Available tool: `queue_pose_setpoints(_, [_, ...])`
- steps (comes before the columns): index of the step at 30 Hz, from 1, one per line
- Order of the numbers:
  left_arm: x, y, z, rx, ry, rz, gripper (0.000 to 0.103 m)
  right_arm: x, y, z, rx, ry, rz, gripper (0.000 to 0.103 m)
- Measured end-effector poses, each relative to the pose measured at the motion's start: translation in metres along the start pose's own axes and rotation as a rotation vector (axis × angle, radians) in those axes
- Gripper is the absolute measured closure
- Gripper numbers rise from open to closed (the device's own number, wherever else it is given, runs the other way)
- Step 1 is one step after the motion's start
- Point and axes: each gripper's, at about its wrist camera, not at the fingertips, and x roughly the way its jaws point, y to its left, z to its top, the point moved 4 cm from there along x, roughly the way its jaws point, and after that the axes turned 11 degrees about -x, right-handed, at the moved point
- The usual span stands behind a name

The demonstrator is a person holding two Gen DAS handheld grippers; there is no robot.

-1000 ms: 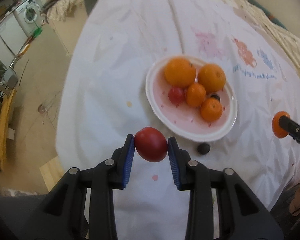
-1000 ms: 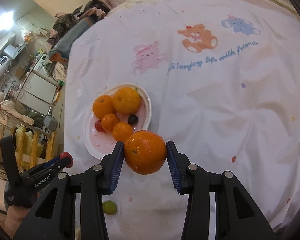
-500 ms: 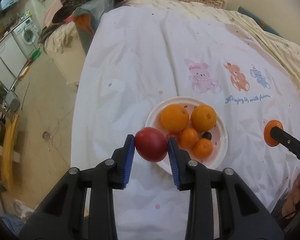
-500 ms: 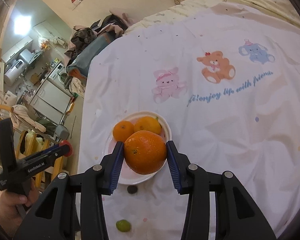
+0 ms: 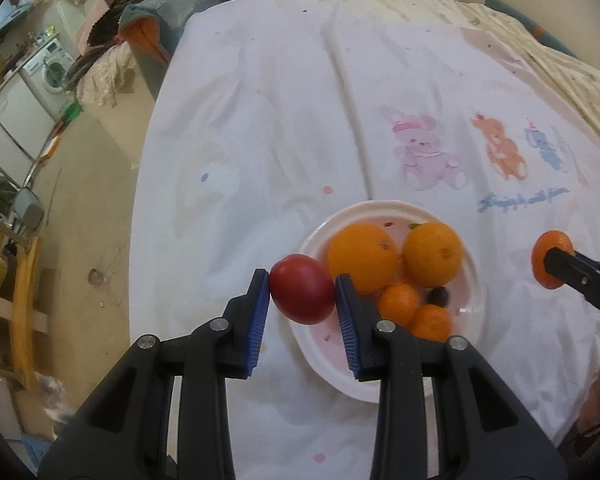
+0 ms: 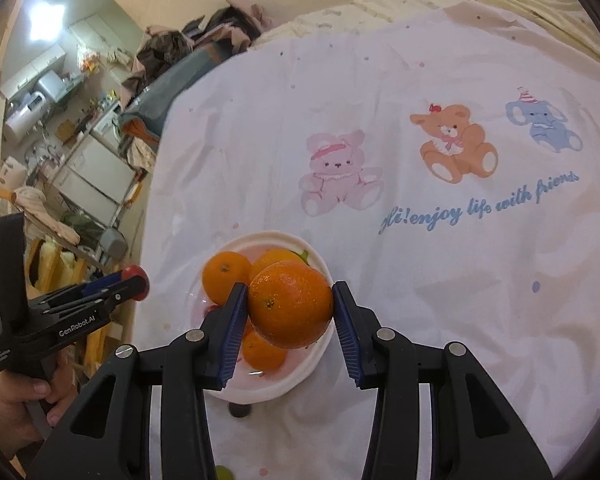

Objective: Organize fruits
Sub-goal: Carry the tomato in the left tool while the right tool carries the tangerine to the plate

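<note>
My left gripper (image 5: 302, 302) is shut on a red tomato (image 5: 302, 294) and holds it above the left rim of a white plate (image 5: 328, 364). The plate holds two large oranges (image 5: 362, 260), two small mandarins (image 5: 398, 304) and a dark grape (image 5: 438, 295). My right gripper (image 6: 290, 316) is shut on a large orange (image 6: 290, 304) and holds it above the same plate (image 6: 300, 380). The right gripper with its orange also shows at the right edge of the left wrist view (image 5: 552, 266). The left gripper with the tomato shows at the left of the right wrist view (image 6: 134, 280).
The plate sits on a white cloth with cartoon animals (image 6: 452, 148). A dark grape (image 6: 239, 410) and a green fruit (image 6: 224, 472) lie on the cloth in front of the plate. The cloth's left edge drops to the floor (image 5: 80, 240). Clothes pile (image 5: 140, 20) at the back.
Both grippers have pulled back and risen with their fruit still held. The plate now lies lower and nearer in both views.
</note>
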Motion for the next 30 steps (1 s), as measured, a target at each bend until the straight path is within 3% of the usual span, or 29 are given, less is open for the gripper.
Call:
queue_pose_setpoints(4, [0.017,0.003,-0.006,-0.039,0.075,-0.029,0.074,0.022,0.002,-0.005,-0.016,0.058,0.016,0.058])
queue_pose_setpoints(17, [0.038,-0.010,-0.028,-0.017,0.189,-0.052,0.073,0.063,0.011,-0.025,-0.023,0.186,0.028,0.058])
queue_pose_setpoints(26, [0.051,-0.016,-0.039,-0.013,0.257,-0.051,0.073,0.067,0.011,-0.027,-0.010,0.201,0.029,0.057])
queue_pose_setpoints(30, [0.050,-0.018,-0.040,0.003,0.247,-0.042,0.073,0.066,0.011,-0.027,-0.002,0.198,0.029,0.056])
